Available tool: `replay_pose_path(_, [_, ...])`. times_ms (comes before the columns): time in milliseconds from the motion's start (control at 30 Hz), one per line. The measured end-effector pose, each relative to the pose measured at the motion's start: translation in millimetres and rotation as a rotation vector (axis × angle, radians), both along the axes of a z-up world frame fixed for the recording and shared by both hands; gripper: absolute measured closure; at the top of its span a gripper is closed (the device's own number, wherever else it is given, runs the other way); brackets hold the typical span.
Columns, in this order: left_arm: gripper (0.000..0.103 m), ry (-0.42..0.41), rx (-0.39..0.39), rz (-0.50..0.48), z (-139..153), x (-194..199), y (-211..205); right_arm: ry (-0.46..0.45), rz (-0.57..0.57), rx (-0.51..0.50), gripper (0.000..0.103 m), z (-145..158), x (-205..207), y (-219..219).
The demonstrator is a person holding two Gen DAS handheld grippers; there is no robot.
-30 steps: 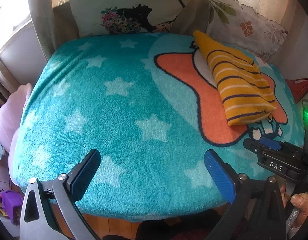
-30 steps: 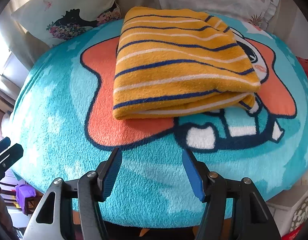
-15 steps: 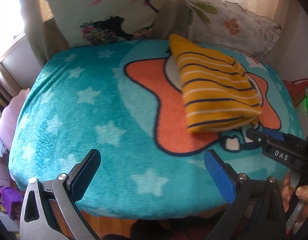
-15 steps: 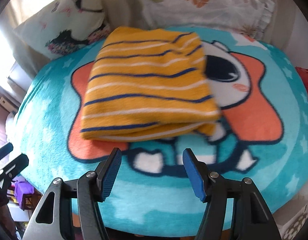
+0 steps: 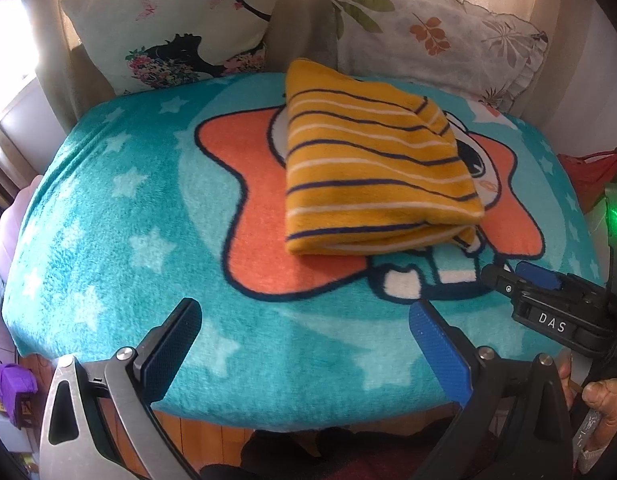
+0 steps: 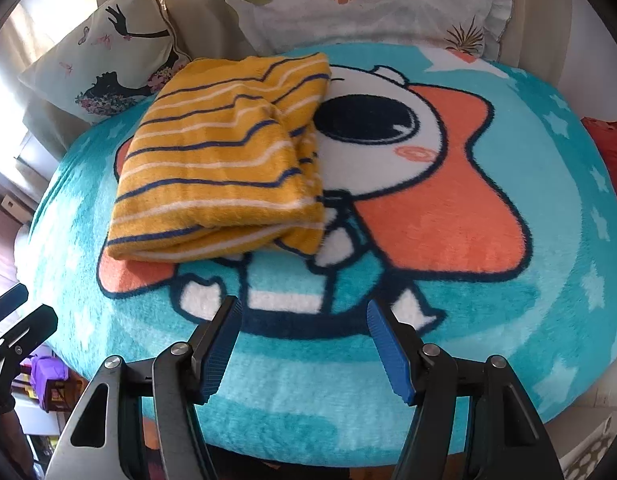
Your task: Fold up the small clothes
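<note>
A folded yellow garment with navy and white stripes [image 5: 372,176] lies on the teal cartoon blanket [image 5: 120,208], over the orange star print. It also shows in the right wrist view [image 6: 220,164], left of centre. My left gripper [image 5: 304,344] is open and empty, above the blanket's front edge, short of the garment. My right gripper [image 6: 304,340] is open and empty, near the front edge, to the right of the garment's fold. The right gripper's tip also shows at the right of the left wrist view [image 5: 536,280].
Two printed pillows [image 5: 176,28] [image 5: 436,36] lean at the back of the seat. A red item [image 5: 588,168] lies off the right edge. A purple object [image 5: 16,388] sits on the floor at the left. The left gripper's tip shows in the right wrist view [image 6: 16,324].
Both grippers have swung to the right and drawn back, so the garment sits further left in both views. The garment itself has not moved. Both jaws stayed open.
</note>
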State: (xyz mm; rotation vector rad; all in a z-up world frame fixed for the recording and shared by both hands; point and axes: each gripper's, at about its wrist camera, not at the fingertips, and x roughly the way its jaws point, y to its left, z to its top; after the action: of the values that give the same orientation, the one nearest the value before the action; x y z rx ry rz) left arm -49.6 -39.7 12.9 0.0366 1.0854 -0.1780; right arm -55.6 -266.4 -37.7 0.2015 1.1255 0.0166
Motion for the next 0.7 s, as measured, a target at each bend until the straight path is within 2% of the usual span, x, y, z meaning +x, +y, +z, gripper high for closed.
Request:
replay_pose_path(400, [0.0,0.025,0.032,0.004,-4,0,-38,0.01,-0.021,0.039,0.033,-11,-3,-42])
replay_pose_path(700, [0.0,0.038,0.055,-0.03,-8,6,-62,0.013,-0.052,0.062,0.033,-17,-3,-65])
